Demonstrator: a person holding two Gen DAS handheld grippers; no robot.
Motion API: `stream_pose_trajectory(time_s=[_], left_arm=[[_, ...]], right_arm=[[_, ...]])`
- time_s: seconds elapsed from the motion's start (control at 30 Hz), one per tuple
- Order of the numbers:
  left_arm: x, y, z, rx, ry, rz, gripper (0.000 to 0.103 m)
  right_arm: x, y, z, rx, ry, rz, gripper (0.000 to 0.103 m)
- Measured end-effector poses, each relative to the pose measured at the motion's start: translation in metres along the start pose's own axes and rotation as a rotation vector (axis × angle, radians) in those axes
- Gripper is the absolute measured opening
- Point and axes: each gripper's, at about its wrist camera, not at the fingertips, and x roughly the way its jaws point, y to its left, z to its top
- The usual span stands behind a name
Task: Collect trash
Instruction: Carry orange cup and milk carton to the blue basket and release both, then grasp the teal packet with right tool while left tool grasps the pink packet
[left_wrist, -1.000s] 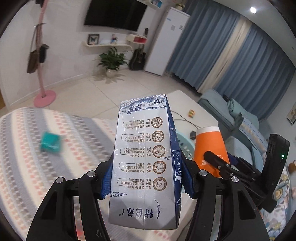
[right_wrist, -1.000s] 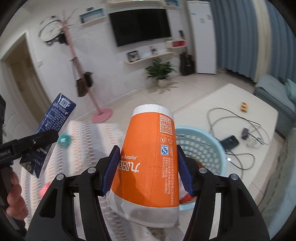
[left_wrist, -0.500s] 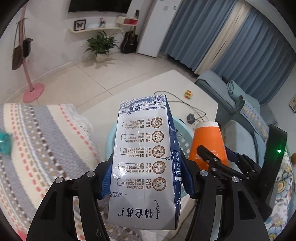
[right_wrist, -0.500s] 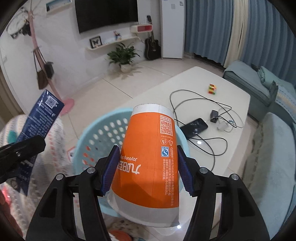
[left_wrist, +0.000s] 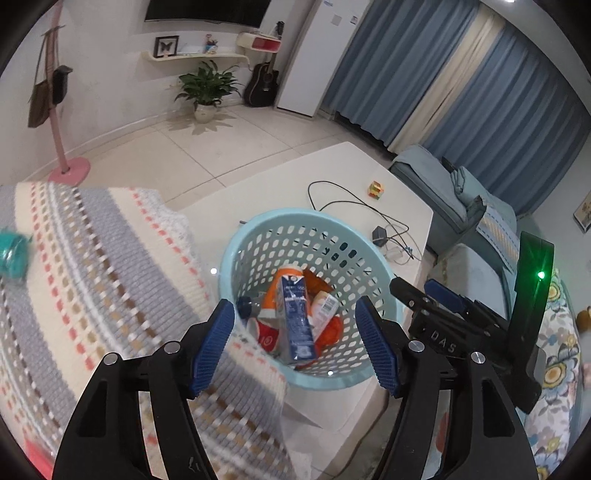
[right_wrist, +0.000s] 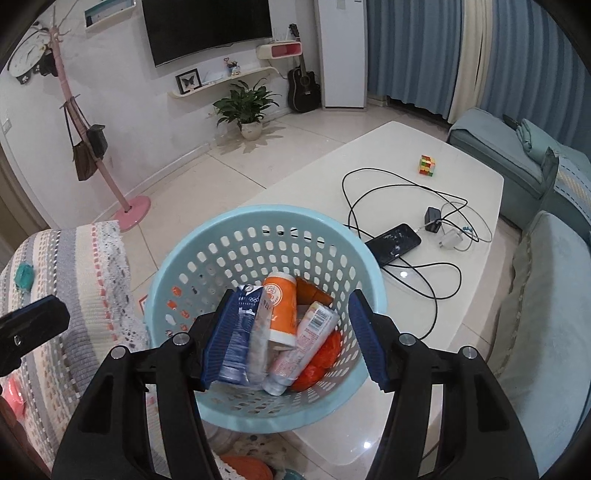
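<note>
Pale floor tiles and a white counter (right_wrist: 436, 155) fill the living room below both grippers. The left gripper (left_wrist: 295, 347) hangs with its jaws spread and nothing between them; they have just been opening, and the blue milk carton (left_wrist: 297, 325) lies in the light blue basket (left_wrist: 258, 229) under them. The right gripper (right_wrist: 291, 341) also has its jaws spread and empty, poised over the same basket (right_wrist: 207, 236), where the orange cup (right_wrist: 282, 310) lies on its side among the carton (right_wrist: 240, 332), a small white bottle (right_wrist: 306, 339) and crumpled orange wrapping.

The basket stands at the near corner of the counter, its rim just beside the striped knitted cover (left_wrist: 92, 258) of a seat on the left; the left gripper's left finger overlaps that cover in its own view. On the right, the two grippers are near each other, the right one showing just beside the left jaws in the left wrist view.

Farther along the counter lie a dark phone (right_wrist: 393, 243), tangled black and white cables with chargers (right_wrist: 436, 221), and a coloured puzzle cube (right_wrist: 426, 164), well apart from the basket. A blue sofa (right_wrist: 517, 155) borders the counter's far right side. Open tiled floor runs to the wall, with a pink coat stand (right_wrist: 122, 192), a potted plant (right_wrist: 247, 107), a guitar (right_wrist: 304, 88) and a wall television.
</note>
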Motion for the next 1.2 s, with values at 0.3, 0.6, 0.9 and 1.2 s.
stream_pose_trajectory(time_s=[0.3, 0.6, 0.9, 1.2], left_arm=[[-0.055, 0.018, -0.021, -0.048, -0.079, 0.026, 0.067], [-0.136, 0.055, -0.061, -0.104, -0.201, 0.137, 0.07], [-0.181, 0.108, -0.105, -0.142, -0.229, 0.282, 0.08], [-0.148, 0.121, -0.129, -0.082, -0.099, 0.299, 0.08]], right_arm=[[-0.035, 0.033, -0.007, -0.064, -0.053, 0.058, 0.058], [-0.075, 0.092, -0.021, -0.165, -0.094, 0.213, 0.064], [-0.09, 0.17, -0.037, -0.298, -0.1, 0.387, 0.069], [-0.073, 0.222, -0.034, -0.351, -0.089, 0.44, 0.069]])
